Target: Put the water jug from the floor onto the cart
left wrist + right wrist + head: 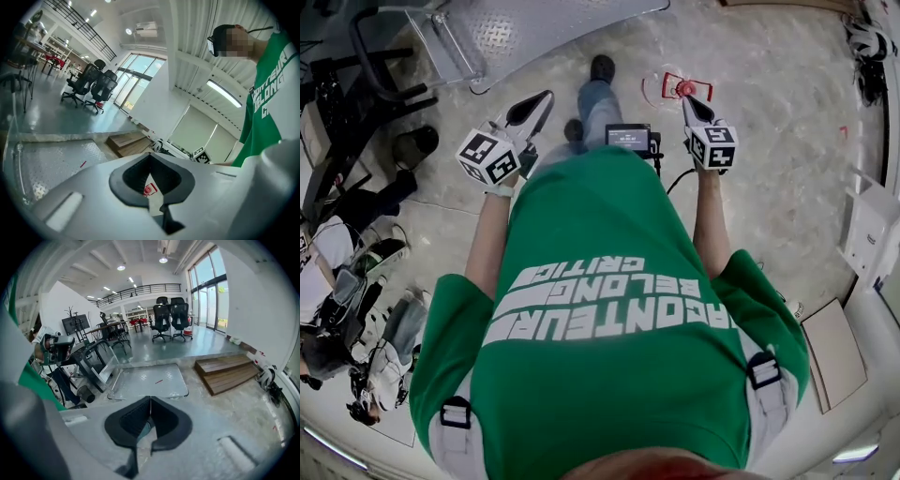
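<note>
The water jug point(680, 89) stands upright on the marbled floor, showing from above as 1 red cap inside a red handle frame; its body is hard to make out. Well apart, up and to the left in the head view, the cart point(534, 28) sits low: a grey diamond-plate deck with rounded corners and 1 tubular handle.

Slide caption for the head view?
Green-shirted person holds left gripper and right gripper, both shut, before a silver diamond-plate platform cart.

Open floor point(769, 122) ahead, cart point(525, 33) front-left.
</note>
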`<state>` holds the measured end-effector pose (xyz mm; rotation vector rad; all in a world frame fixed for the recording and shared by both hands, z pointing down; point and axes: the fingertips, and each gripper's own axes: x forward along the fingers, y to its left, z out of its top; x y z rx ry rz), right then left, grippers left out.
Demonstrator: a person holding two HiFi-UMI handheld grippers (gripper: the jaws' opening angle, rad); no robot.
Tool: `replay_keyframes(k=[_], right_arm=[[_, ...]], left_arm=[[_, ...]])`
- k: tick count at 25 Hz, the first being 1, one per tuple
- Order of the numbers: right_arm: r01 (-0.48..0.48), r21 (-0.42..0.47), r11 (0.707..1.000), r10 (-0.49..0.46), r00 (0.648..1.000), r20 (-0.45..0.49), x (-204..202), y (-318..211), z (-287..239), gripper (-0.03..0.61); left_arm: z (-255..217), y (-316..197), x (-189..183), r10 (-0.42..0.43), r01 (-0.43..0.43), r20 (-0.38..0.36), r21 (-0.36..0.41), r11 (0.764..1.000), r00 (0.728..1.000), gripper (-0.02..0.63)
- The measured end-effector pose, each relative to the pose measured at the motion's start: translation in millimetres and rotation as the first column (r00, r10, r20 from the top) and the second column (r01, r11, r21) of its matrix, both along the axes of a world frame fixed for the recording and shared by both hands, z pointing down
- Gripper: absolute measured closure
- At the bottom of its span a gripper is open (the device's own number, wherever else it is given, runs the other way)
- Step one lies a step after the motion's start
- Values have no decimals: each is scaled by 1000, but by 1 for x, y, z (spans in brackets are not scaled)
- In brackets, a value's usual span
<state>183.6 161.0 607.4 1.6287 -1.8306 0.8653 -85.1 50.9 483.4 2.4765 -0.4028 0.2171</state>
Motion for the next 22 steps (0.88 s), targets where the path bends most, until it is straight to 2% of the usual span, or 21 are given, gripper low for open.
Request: replay_keyframes(k=[7,11,17,22], right_arm=[[-68,-150,986,71,997,16,44,17,60,555],[-91,-236,967,98,995,19,59,16,102,500],[-111,-382,918,120,993,0,80,16,175,400],[-142,-471,871,153,988,-17,86,23,224,376]], left_arm=[[14,-12,48,83,-82,12,-50,995,996,600],[24,-28,66,113,-112,21,-62,992,993,600],[36,-53,85,152,-149,53,-69,986,987,600],[53,-67,89,181,-172,85,-104,980,980,600]])
